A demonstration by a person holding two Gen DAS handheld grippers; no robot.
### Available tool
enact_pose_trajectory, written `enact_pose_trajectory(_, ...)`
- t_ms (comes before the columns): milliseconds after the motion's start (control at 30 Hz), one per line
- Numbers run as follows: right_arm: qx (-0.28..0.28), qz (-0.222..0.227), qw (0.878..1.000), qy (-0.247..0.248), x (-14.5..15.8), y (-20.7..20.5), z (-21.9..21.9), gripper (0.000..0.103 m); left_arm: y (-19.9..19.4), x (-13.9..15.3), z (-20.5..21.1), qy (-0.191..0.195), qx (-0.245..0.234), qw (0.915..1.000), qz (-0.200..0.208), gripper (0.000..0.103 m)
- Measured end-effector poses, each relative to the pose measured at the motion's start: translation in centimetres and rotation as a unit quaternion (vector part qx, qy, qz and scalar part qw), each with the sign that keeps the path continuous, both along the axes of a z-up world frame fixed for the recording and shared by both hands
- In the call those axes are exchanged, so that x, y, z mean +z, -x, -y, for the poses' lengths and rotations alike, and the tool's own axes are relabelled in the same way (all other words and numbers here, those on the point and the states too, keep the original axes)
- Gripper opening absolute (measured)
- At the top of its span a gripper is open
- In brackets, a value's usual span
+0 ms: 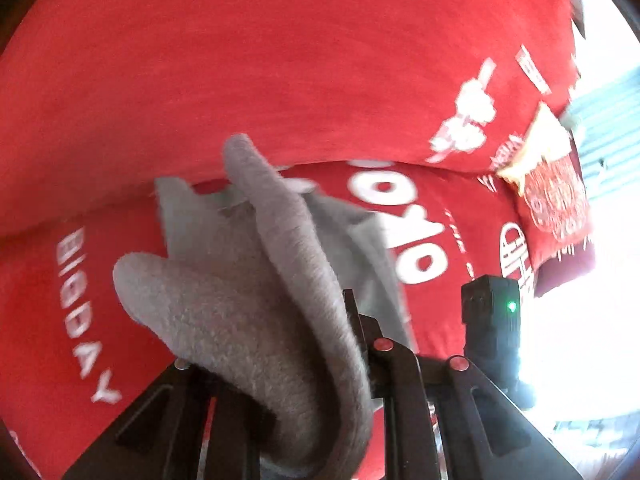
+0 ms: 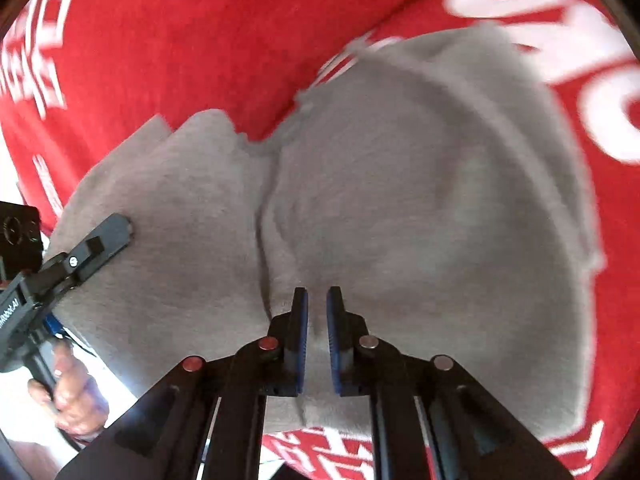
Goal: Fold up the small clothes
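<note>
From the left wrist view, our left gripper is pinching a fold of the grey garment, which drapes over its near finger and rises away from the red printed cloth beneath. The other gripper's tip shows just right of the garment. To fold well, we judge we should carry this edge across without letting the fleece bunch — keeping it taut against the other hold.

From the right wrist view, our right gripper has its blue pads close together with a slim gap, seemingly nipping a ridge of the grey garment — we cannot be sure it bites. The left gripper clamps the garment's far left edge. No containers appear in either view.
</note>
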State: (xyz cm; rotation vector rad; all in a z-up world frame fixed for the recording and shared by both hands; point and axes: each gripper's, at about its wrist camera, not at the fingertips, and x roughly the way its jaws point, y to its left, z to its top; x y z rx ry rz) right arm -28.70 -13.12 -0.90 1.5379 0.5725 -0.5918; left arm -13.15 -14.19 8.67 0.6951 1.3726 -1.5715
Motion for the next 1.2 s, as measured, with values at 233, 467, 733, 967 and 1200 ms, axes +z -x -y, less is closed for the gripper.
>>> enact_pose_trajectory(233, -0.073, 0.039, 0.995, -0.059, -3.4, 6.2, -0.5, 0.024, 8.3, -6.1, 2.9, -0.060, -0.032, 0.9966, 0.047, 0.025)
enact_pose_trajectory(467, -0.140, 0.132, 0.978, -0.083, -5.0, 8.4, -0.8, 0.057, 6.4, -3.0, 1.5, -0.039, -0.010, 0.9990, 0.020, 0.025)
enact_pose_trajectory(733, -0.166, 0.166, 0.966, -0.107, -5.2, 10.6, 1.1, 0.067, 7.6, 0.5, 1.2, 0.019, -0.051, 0.9976, 0.042, 0.026)
enact_pose_trajectory(967, -0.214, 0.228, 0.941, -0.126, -6.1, 12.1, 0.3, 0.079, 4.2, 1.3, -0.5, 0.036, -0.002, 0.9951, 0.092, 0.095)
enact_pose_trajectory(1200, -0.167, 0.222, 0.956, -0.099, -4.5, 10.5, 2.1, 0.080, -2.9, -2.5, -2.3, -0.036, 0.062, 0.9829, 0.170, 0.095)
